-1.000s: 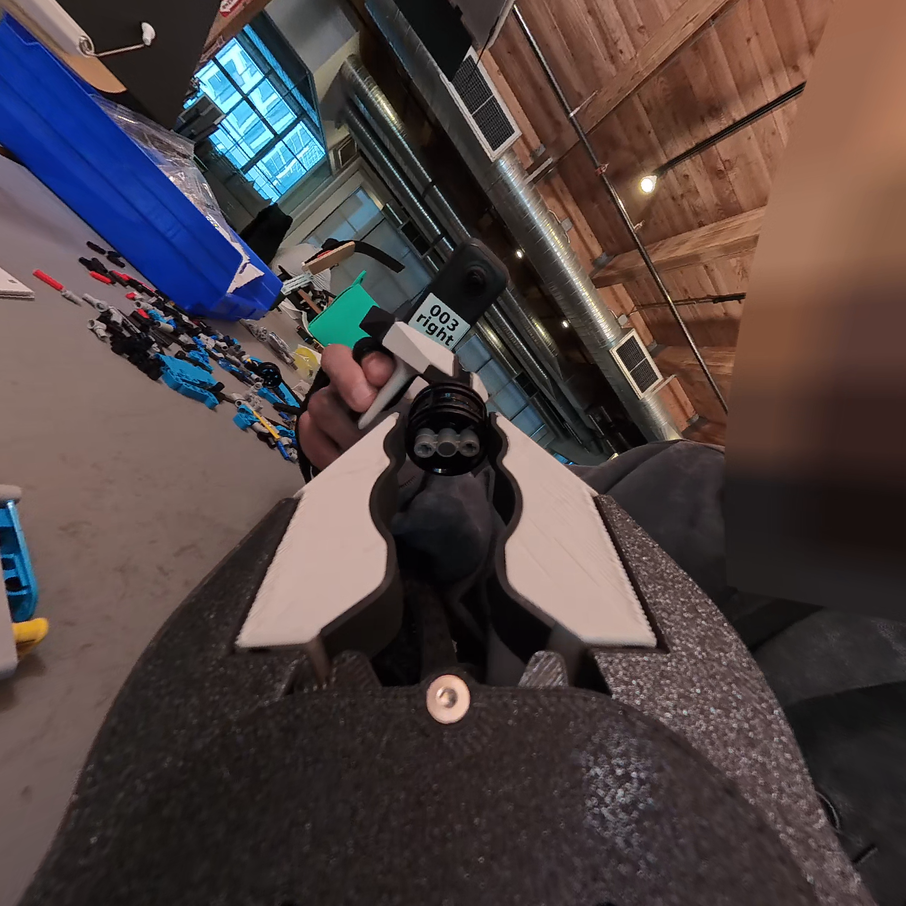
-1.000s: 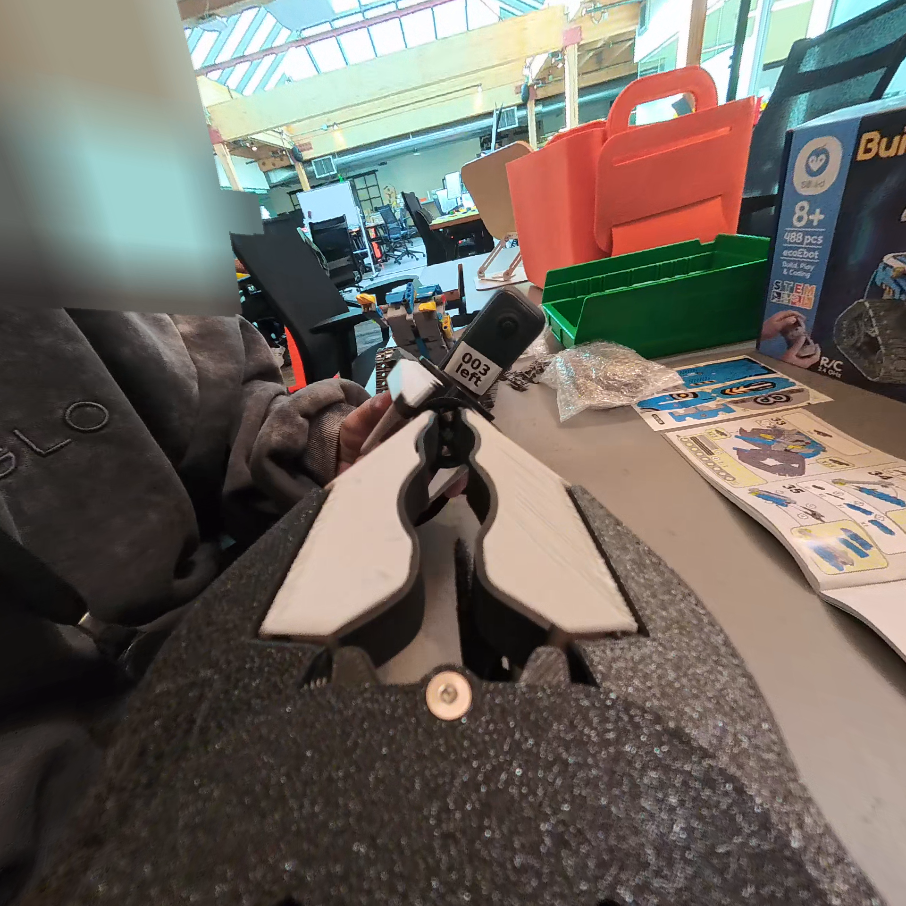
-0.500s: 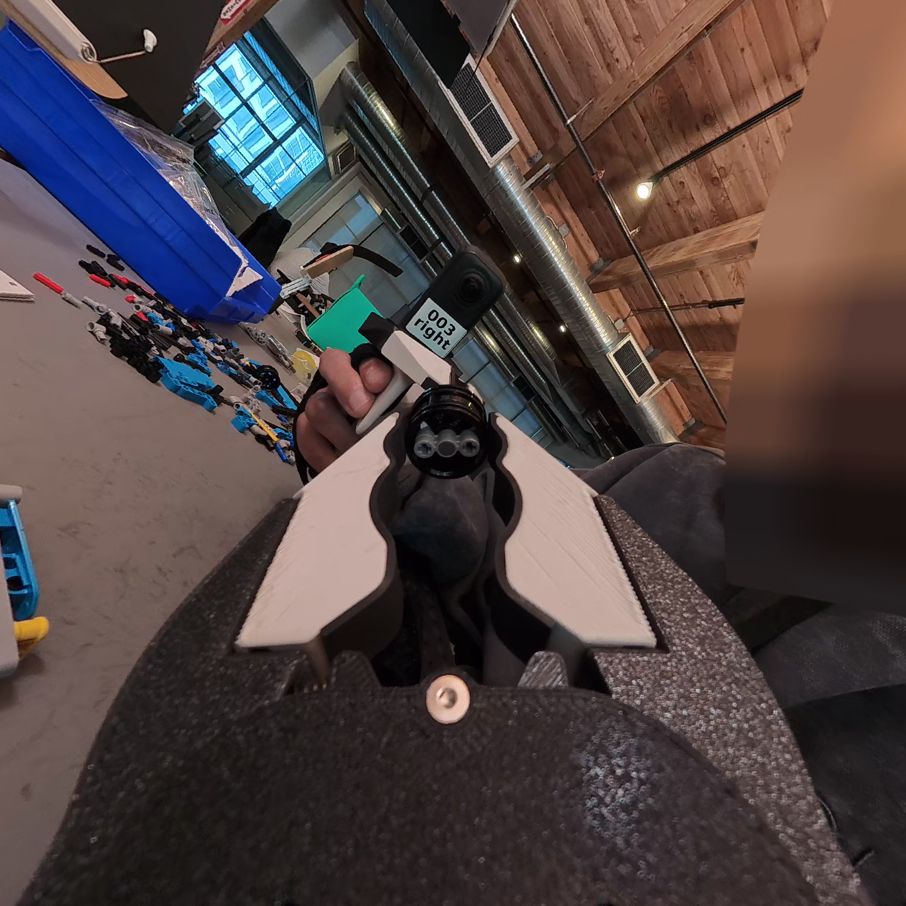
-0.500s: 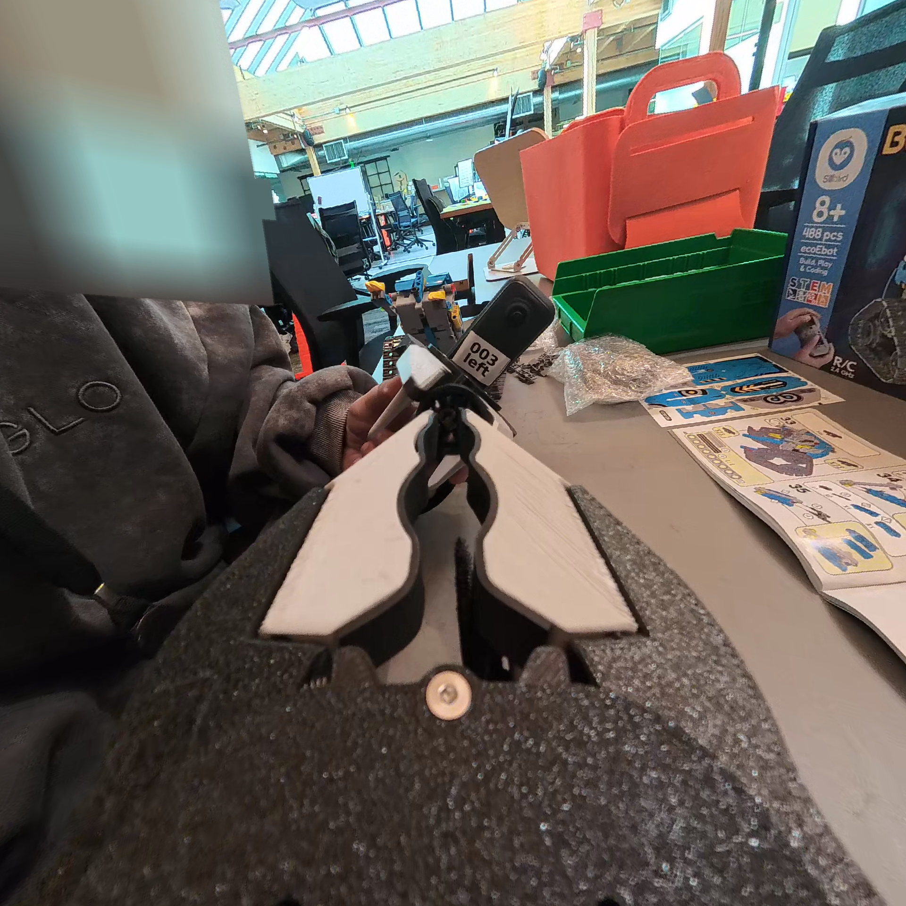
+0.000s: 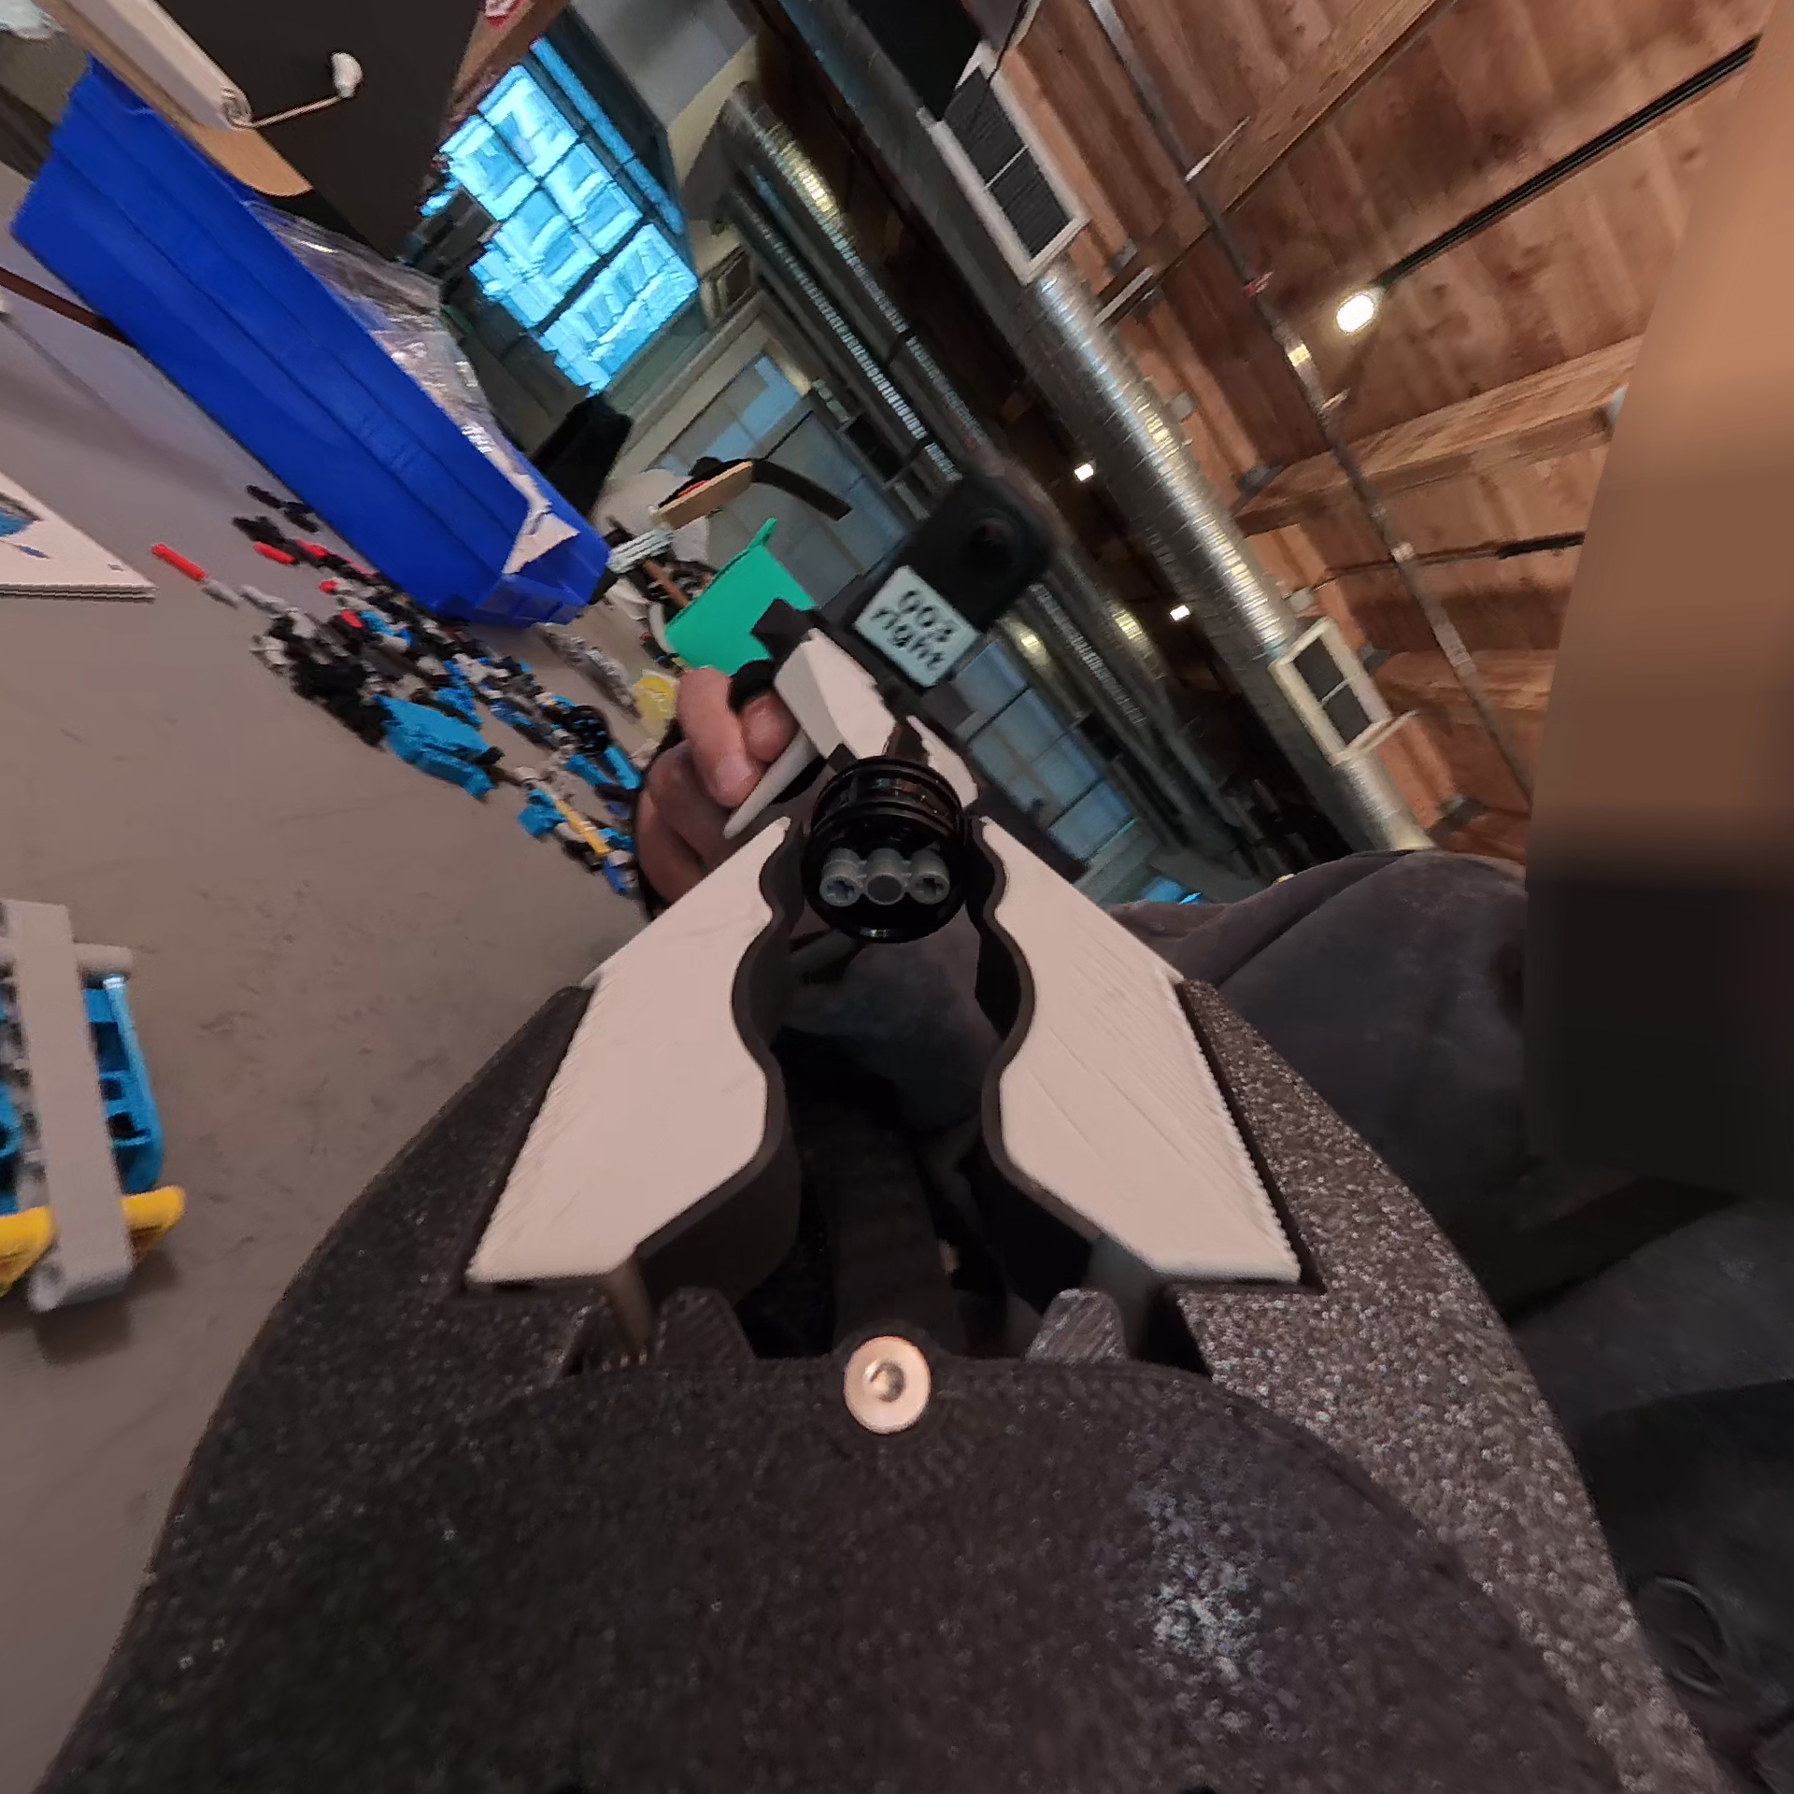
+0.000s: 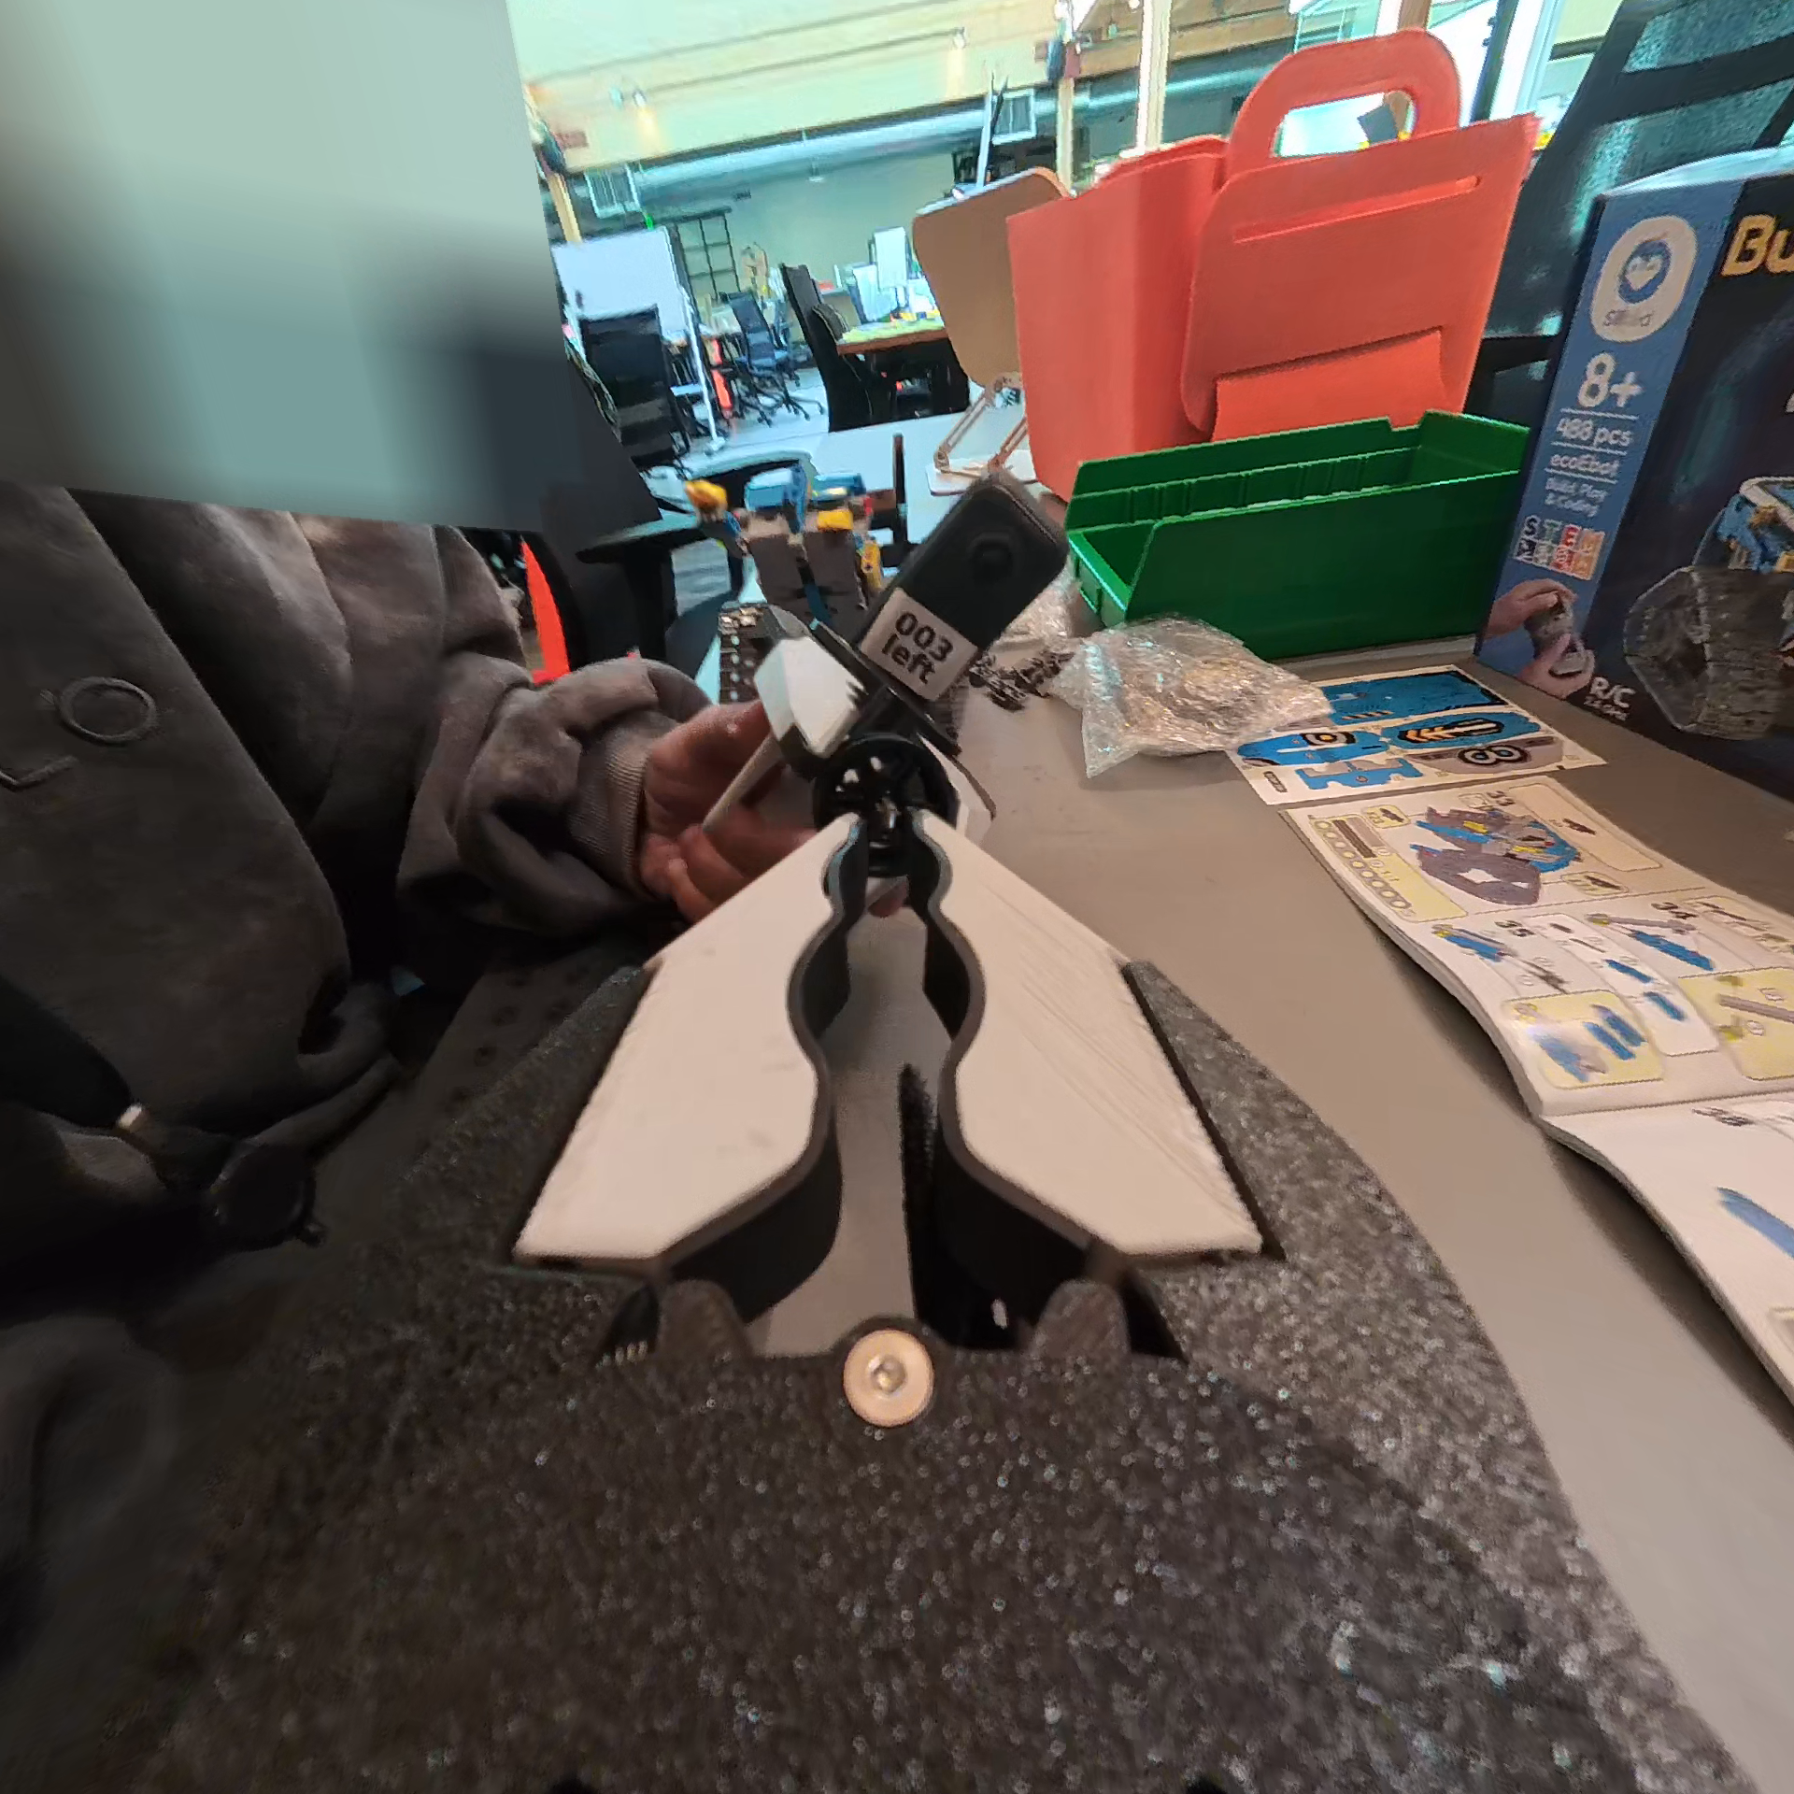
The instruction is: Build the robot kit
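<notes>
In the left wrist view my left gripper (image 5: pixel 881 847) is shut on a black wheel (image 5: pixel 879 806) with a grey hub, held up above the grey table (image 5: pixel 243 922). The right gripper's white body (image 5: pixel 835 694) faces it from just behind the wheel, with a hand on it. In the right wrist view my right gripper (image 6: pixel 885 833) is shut on a small black part (image 6: pixel 883 854) at the wheel (image 6: pixel 864 772), which sits in the left gripper's fingers (image 6: pixel 811 699). What kind of part it is cannot be told. Both grippers are close in front of a person in a grey sweatshirt.
A blue bin (image 5: pixel 291 320), several loose blue and black pieces (image 5: pixel 427 699) and a partly built blue-grey model (image 5: pixel 78 1097) are on the table. A green bin (image 6: pixel 1291 544), orange bag (image 6: pixel 1262 291), toy box (image 6: pixel 1670 466), plastic bag (image 6: pixel 1165 689) and open booklet (image 6: pixel 1553 932) lie to the right. Less than 4 cm separates the two grippers' tips.
Both grippers have shifted and tilted a little together, still meeting at the wheel. Neither grip has changed.
</notes>
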`<state>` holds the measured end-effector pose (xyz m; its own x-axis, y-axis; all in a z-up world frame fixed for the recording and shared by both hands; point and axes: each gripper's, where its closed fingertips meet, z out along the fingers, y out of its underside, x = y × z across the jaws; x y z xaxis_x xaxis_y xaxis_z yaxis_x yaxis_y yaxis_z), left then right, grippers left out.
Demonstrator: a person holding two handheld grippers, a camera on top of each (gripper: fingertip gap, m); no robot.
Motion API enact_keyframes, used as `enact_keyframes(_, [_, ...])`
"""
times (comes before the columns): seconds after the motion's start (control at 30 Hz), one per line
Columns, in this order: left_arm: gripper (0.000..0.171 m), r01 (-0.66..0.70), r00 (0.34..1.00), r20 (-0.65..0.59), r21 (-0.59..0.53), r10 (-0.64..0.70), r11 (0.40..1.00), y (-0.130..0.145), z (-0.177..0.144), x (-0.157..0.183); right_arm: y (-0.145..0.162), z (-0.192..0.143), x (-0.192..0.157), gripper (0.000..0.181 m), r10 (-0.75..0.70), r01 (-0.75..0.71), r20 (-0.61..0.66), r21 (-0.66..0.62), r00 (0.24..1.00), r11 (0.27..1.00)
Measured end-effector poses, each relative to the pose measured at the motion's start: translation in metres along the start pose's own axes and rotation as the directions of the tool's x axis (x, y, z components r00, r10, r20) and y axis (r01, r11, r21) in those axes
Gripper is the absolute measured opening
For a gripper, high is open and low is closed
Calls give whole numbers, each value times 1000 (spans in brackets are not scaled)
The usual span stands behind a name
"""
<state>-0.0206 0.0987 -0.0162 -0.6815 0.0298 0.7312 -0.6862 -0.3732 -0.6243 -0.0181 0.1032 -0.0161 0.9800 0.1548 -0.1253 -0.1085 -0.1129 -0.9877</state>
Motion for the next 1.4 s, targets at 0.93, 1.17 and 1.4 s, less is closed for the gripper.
enact_keyframes(0.93, [32, -72, 943, 268, -407, 194, 910, 70, 9, -51, 82, -27, -2, 7, -523, 477, 73, -530, 850, 701])
enact_keyframes(1.17, [32, -78, 937, 281, -416, 210, 906, 71, 8, -53, 83, -26, 0, 7, -571, 531, 93, -509, 816, 677])
enact_keyframes(1.4, [32, -207, 885, 238, -568, 400, 796, 94, 10, -53, 102, -33, -16, 7, -262, 326, 195, -509, 945, 797])
